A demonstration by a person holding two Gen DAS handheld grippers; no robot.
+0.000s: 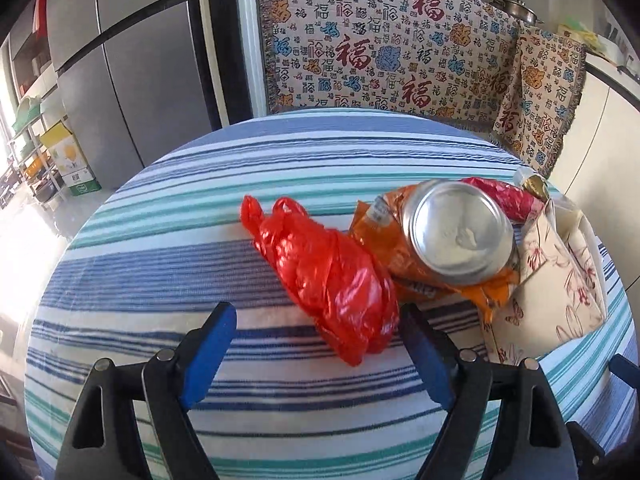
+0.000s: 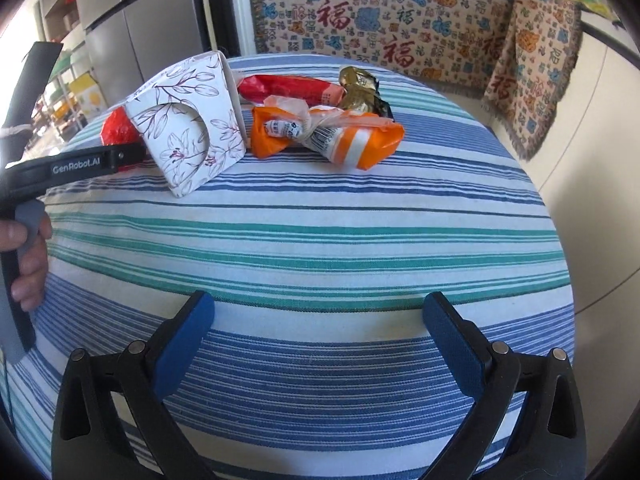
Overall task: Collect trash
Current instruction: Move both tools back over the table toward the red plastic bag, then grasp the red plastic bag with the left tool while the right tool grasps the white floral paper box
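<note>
None of the trash collected yet, as far as visible; no bin or bag for it in either view. All pieces lying in one loose cluster on the striped bench (image 2: 320,240), toward its far side.

Largest to smallest, w/ status:
- Floral carton (image 2: 192,128): standing tilted at the cluster's left end in the right wrist view, round cut-out facing the camera. Not gripped.
- Red plastic bag (image 1: 328,280): crumpled, lying on the cloth just ahead of the left hand-held gripper (image 1: 316,336), its near end between the blue pads. No pad pressing on it, so not picked up.
- Orange wrapper (image 2: 340,136): crushed, mid-cluster, beside the carton.
- Silver can (image 1: 460,236): resting on the orange wrapper, end toward the left camera.
- Red packet (image 2: 292,88): behind the orange wrapper.
- Gold wrapper (image 2: 360,84): far end, touching the red packet.

Left hand-held gripper: jaws well apart, nothing clamped. Right hand-held gripper (image 2: 320,340): spread wide, empty, over bare cloth, well short of the cluster.

Judgement: early stage, approx. zero done. Prob. next: closing on the red plastic bag. Left to do: every piece, six counted; more hidden behind the carton can't be ruled out.
</note>
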